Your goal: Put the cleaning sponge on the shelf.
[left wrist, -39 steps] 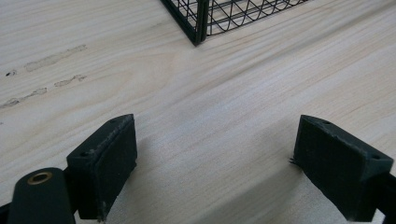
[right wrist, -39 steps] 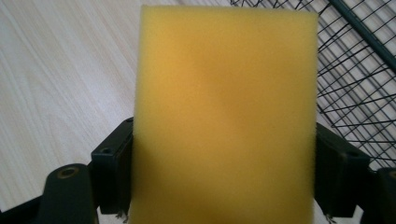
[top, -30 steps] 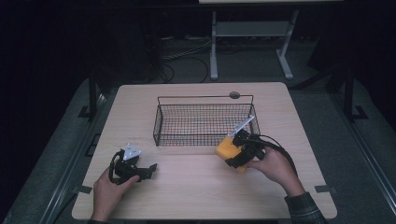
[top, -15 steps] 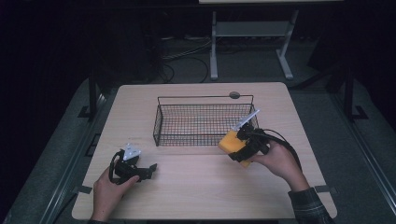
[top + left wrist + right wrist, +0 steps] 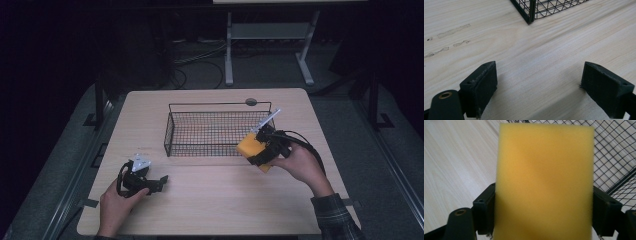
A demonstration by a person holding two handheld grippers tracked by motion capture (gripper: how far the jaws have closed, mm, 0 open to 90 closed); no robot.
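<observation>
A yellow sponge block [image 5: 251, 145] [image 5: 544, 182] is clamped between the jaws of my right gripper [image 5: 260, 152] [image 5: 544, 215], which is shut on it. The sponge hangs just above the table at the front right corner of the black wire basket [image 5: 218, 131], whose mesh [image 5: 616, 157] rises behind it in the right gripper view. My left gripper [image 5: 161, 181] [image 5: 537, 92] rests low over the wood near the table's front left, its jaws open with nothing between them. A corner of the basket [image 5: 531, 11] stands ahead of it.
The light wooden table [image 5: 215, 205] has bare wood across its front and left. A small round grommet [image 5: 251, 102] sits behind the basket. A grey metal stand [image 5: 270, 35] and cables lie on the dark floor beyond the table.
My right gripper has lifted the sponge a little and carried it toward the basket's front right corner. The left gripper has stayed in place.
</observation>
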